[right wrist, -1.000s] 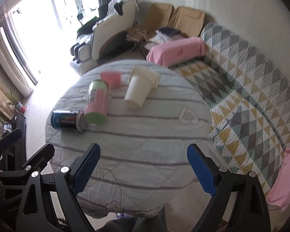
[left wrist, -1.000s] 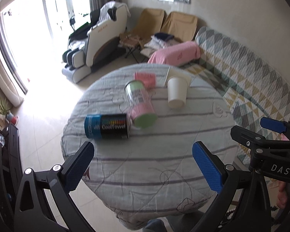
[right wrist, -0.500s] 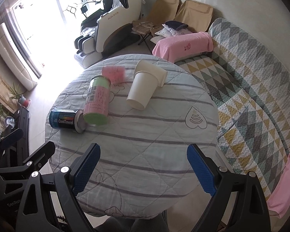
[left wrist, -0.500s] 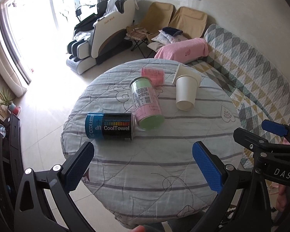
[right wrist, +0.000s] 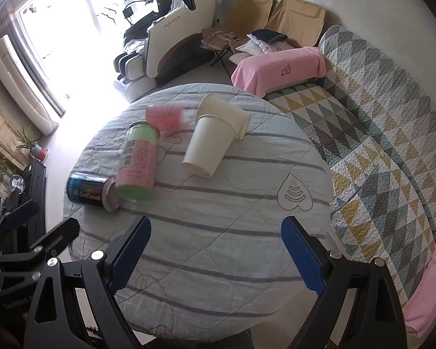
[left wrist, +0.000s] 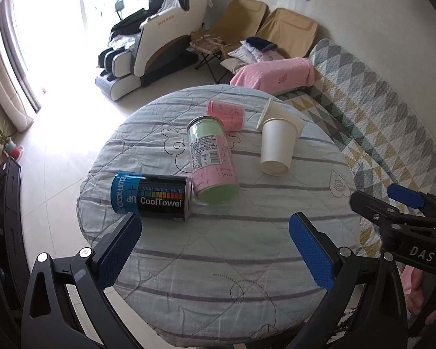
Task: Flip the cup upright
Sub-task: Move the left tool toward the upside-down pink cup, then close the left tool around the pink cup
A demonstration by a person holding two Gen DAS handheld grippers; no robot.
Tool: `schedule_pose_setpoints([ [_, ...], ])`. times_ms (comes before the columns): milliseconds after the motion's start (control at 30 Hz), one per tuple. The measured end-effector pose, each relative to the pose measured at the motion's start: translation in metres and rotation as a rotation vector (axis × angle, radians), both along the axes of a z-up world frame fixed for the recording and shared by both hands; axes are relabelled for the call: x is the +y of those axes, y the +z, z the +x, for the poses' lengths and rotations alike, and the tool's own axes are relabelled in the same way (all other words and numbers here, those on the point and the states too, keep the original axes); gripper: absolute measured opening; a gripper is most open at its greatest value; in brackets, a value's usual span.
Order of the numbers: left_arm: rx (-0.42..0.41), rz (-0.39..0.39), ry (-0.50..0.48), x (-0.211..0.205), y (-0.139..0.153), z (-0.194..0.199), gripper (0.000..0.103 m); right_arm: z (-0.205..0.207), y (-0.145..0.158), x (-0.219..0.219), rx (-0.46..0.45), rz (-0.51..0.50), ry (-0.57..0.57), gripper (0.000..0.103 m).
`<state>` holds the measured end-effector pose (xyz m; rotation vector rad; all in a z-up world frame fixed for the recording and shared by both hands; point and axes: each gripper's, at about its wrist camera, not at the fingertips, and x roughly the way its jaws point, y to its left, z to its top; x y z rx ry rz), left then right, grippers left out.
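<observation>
Living room, round quilted table (left wrist: 218,261), and every container on it is tipped over.

Left to right: your left gripper (left wrist: 215,250) hangs spread wide and empty near the CoolTowel can (left wrist: 151,197); the pink-green jar (left wrist: 213,163) touches that can's end; the white paper cup (right wrist: 209,145) lies on its side mid-table, mouth wedged into a second cup (right wrist: 226,113), so it needs freeing first. Your right gripper (right wrist: 216,250) gapes empty too. Both views sit closer and lower than a second ago.

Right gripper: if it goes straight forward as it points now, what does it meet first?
Probably the bare tablecloth; the right gripper is open, with the white cup farther along. Depth is unclear.
</observation>
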<state>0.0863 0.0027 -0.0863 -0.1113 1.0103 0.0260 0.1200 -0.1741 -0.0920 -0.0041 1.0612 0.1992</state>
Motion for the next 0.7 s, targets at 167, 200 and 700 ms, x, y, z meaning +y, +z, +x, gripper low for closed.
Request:
schedule_pose_setpoints([
  [167, 0.072, -0.004, -0.019, 0.0, -0.01, 0.04, 0.103, 0.019, -0.003, -0.022, 0.005, 0.009, -0.043, 0.092],
  [200, 0.096, -0.001, -0.022, -0.001, -0.011, 0.053, 0.103, 0.022, -0.004, -0.026, 0.009, 0.009, -0.051, 0.092],
  [700, 0.175, -0.35, 0.551, -0.013, -0.033, 0.2, 0.103, 0.072, -0.041, -0.1, 0.168, -0.019, -0.159, 0.092],
])
